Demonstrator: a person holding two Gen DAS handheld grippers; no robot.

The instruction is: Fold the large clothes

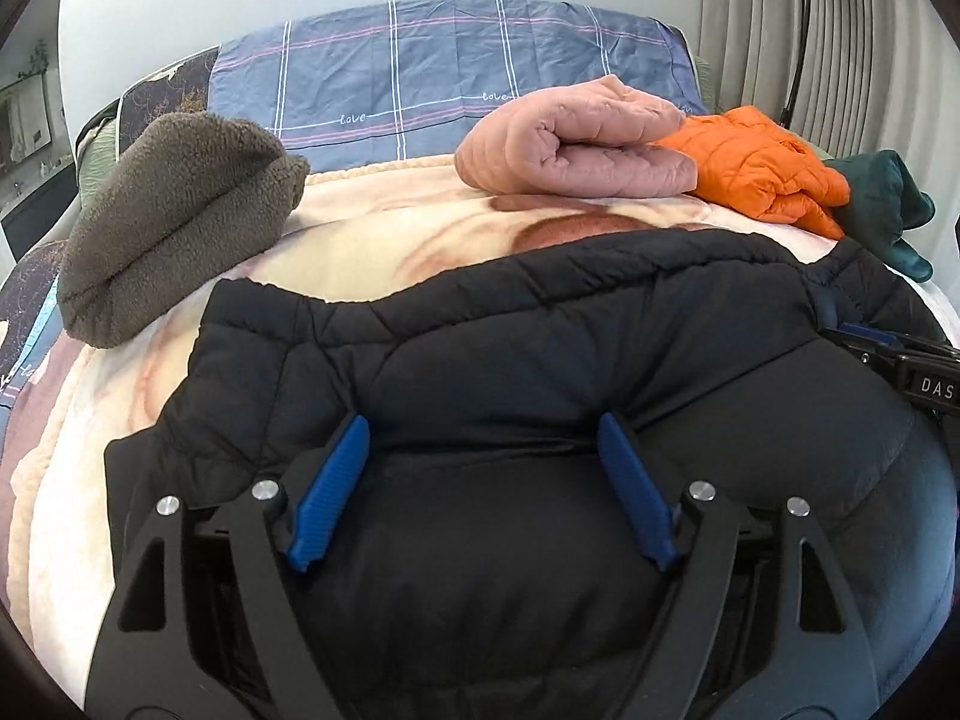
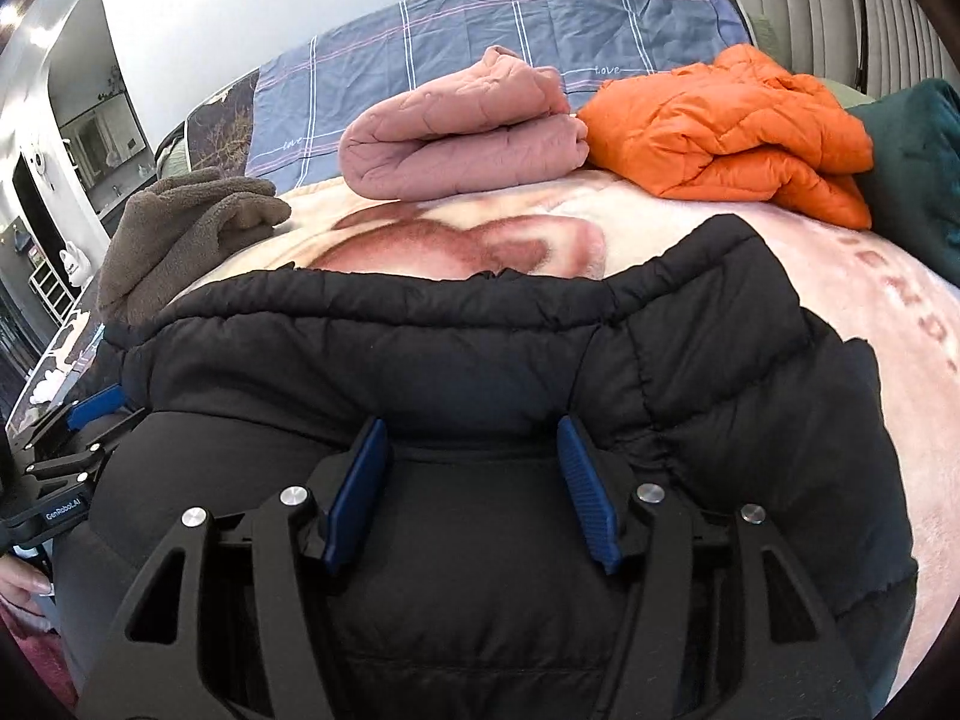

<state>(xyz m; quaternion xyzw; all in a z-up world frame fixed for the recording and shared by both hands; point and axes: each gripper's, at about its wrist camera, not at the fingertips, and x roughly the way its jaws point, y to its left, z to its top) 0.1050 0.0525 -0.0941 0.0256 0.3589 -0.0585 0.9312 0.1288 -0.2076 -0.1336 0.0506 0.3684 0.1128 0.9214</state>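
A black puffer jacket [image 1: 540,330] lies on the bed blanket [image 1: 372,228] and fills the near half of both views; it also shows in the right wrist view [image 2: 480,348]. My left gripper [image 1: 483,429] is open, its blue pads [image 1: 330,492] spread wide and resting on the jacket's near part. My right gripper [image 2: 474,426] is open too, blue pads [image 2: 585,495] apart over the jacket. Nothing is held between either pair of fingers. Each gripper shows at the edge of the other's view, the right one [image 1: 900,354] and the left one [image 2: 78,438].
Folded clothes lie at the far side of the bed: a brown fleece [image 1: 174,216] at left, a pink quilted piece [image 1: 576,144], an orange puffer [image 1: 762,162] and a dark green garment [image 1: 888,204] at right. A blue checked pillow [image 1: 456,66] stands behind. A black lamp [image 1: 810,12] stands by the curtain.
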